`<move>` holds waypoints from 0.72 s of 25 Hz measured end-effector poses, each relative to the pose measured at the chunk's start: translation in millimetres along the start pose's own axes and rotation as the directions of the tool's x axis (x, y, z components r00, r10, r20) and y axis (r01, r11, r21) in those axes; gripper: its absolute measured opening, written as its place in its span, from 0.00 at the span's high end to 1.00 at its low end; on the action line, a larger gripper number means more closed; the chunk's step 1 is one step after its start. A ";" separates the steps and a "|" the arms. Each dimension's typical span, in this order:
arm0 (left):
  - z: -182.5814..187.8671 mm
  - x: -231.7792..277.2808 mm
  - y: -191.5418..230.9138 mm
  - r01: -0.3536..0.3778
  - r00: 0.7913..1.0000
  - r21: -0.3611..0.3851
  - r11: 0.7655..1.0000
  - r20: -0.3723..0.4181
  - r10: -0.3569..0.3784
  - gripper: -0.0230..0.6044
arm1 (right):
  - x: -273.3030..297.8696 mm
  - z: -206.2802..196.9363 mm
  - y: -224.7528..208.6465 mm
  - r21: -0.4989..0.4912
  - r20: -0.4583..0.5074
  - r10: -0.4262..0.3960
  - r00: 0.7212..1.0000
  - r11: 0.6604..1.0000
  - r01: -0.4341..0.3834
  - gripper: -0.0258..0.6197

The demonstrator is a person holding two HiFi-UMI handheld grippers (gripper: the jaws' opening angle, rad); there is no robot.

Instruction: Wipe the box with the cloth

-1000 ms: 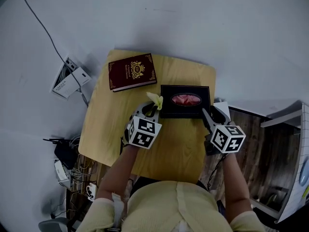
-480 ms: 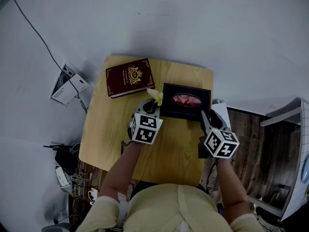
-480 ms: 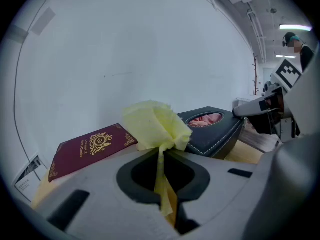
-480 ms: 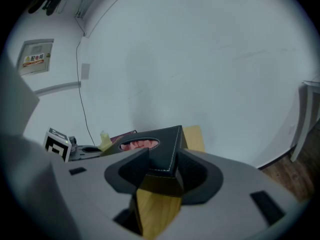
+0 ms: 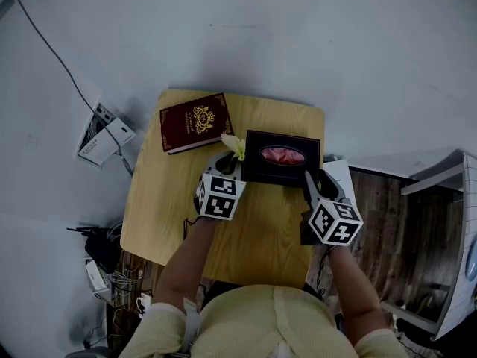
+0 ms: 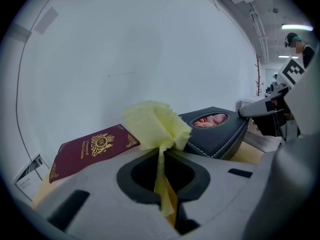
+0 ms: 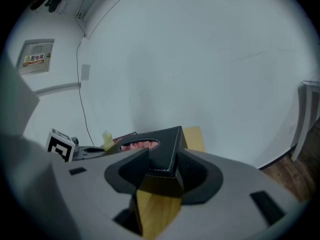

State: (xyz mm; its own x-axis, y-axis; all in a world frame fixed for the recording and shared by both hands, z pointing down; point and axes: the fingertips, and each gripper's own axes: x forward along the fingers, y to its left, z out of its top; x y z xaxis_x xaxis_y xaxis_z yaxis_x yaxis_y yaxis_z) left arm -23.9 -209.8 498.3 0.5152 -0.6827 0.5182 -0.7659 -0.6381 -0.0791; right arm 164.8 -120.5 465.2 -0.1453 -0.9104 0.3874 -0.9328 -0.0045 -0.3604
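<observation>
A black tissue box with pink tissue in its oval opening stands on the wooden table, near the right of its far side. My left gripper is shut on a crumpled yellow cloth, which touches the box's left end. In the left gripper view the cloth bunches above the jaws, with the box just behind it. My right gripper has its jaws closed around the box's near right corner. Both pads press on the corner.
A dark red book with gold print lies at the table's far left corner, close to the cloth. White adapters and a cable sit on the floor at the left. White paper lies off the table's right edge.
My left gripper has slid the cloth a little farther along the box's left end, away from me. The right gripper has stayed on the corner.
</observation>
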 end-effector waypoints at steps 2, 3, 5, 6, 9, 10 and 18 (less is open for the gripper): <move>0.4 -1.6 1.1 -0.014 1.000 -0.004 1.000 0.007 0.014 0.91 | -1.5 0.7 0.8 -0.007 0.009 0.004 1.000 1.000 -0.004 0.66; 0.4 -2.4 2.3 -0.024 1.000 -0.006 1.000 0.010 0.024 0.91 | -1.6 0.8 1.6 -0.012 0.013 0.003 1.000 1.000 -0.003 0.66; -0.7 -3.9 4.2 -0.039 0.999 -0.008 0.999 0.013 0.040 0.91 | -1.3 0.6 2.9 -0.022 0.019 -0.003 1.000 1.000 0.004 0.66; -1.4 -4.4 4.4 -0.044 0.999 -0.007 0.999 0.013 0.044 0.91 | -1.0 0.5 3.1 -0.024 0.020 -0.007 1.000 1.000 0.007 0.66; -3.3 -6.0 3.9 -0.052 0.999 0.002 0.999 0.014 0.052 0.91 | -1.4 0.8 2.5 -0.027 0.021 -0.012 1.000 1.000 0.013 0.66; -4.5 -7.0 4.1 -0.055 0.998 0.004 0.998 0.013 0.055 0.91 | -1.7 1.0 2.4 -0.033 0.023 -0.015 1.000 0.999 0.016 0.66; -7.2 -27.2 4.5 -0.066 0.997 -0.006 0.998 0.036 0.066 0.91 | -14.2 -1.3 4.6 -0.047 0.005 0.005 1.000 0.999 -0.004 0.66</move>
State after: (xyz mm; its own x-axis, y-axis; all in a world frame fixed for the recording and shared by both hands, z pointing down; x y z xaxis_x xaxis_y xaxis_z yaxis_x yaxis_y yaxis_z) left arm -44.1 -191.6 489.9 0.4768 -0.7359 0.4808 -0.8006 -0.5894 -0.1081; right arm 162.2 -107.0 459.1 -0.1478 -0.9126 0.3812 -0.9466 0.0188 -0.3220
